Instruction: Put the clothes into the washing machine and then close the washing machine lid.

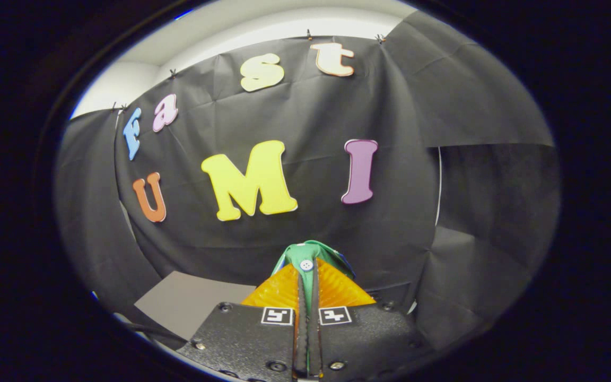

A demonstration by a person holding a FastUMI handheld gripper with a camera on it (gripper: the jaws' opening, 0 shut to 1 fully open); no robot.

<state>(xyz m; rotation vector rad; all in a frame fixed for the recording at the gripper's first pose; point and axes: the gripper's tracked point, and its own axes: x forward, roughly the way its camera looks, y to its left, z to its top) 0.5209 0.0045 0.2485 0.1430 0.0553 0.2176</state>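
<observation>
We hold the claw [306, 286] closed on a green garment [305, 253], both fingers [279, 292] pressing a fold of the cloth between them. The garment bunches up just past the fingertips, and a small pale button [306, 264] on it sits right at the tip of the pinch. We see the cloth lifted well above the grey tabletop [189, 305], which lies lower and to the left of the fingers. Beyond the garment hangs the black cloth wall [305, 116] of the booth.

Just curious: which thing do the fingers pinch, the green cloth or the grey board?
The green cloth, buttoned, is squeezed between the fingers; the grey board lies apart, untouched.
</observation>
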